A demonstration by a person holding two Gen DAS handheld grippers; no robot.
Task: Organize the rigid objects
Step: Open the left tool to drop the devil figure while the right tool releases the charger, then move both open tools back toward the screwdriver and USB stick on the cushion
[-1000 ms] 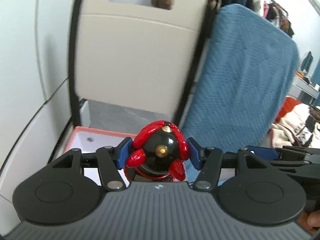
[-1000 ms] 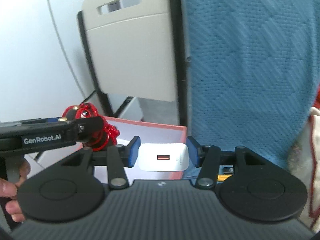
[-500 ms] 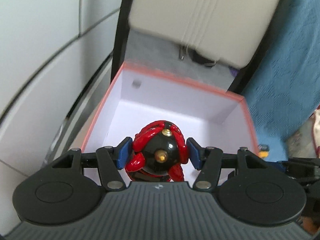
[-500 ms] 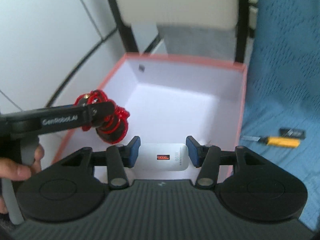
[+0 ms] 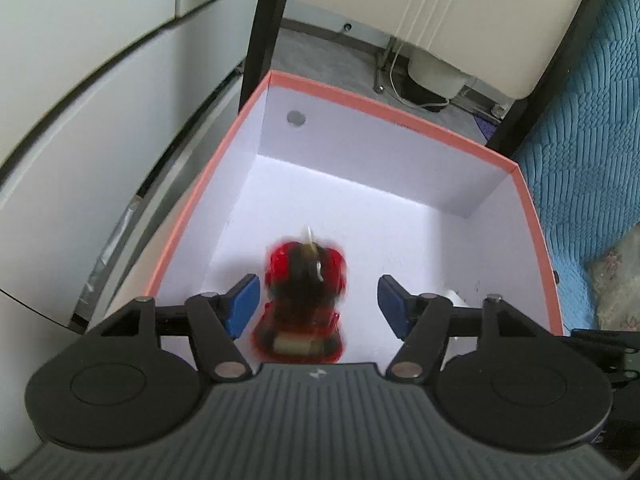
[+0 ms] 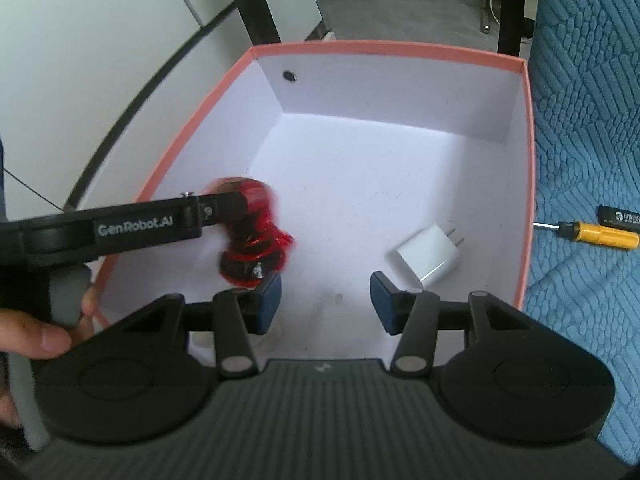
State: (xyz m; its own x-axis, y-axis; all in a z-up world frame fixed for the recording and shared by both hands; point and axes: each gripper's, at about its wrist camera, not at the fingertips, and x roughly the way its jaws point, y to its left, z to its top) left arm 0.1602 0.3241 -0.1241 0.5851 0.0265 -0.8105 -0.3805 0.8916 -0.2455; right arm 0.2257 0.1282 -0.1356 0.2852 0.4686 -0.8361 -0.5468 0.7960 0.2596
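Left wrist view: the left gripper is seen with its blue pads spread wide apart above the box, whose rim is salmon-coloured and whose inside is white. Between the pads, touching neither, a red and black toy is shown blurred over the white floor of the box, nearer the left pad; whether it is resting on the floor cannot be told. A white corner of the charger is glimpsed just behind the right finger. A chair with black legs is seen beyond the box, a white wall panel on the left and blue cloth on the right. In the right wrist view, the right gripper is likewise held with its pads spread, nothing being gripped, over the near part of the box. The charger is seen lying on the box floor just beyond the right pad, its prongs pointed toward the far right wall. The toy is shown blurred at the left side of the box, partly hidden by the left gripper, which reaches in from the left and is held by a hand. Outside the box, on the cloth, a yellow-handled screwdriver and a small black item just beyond it are seen.
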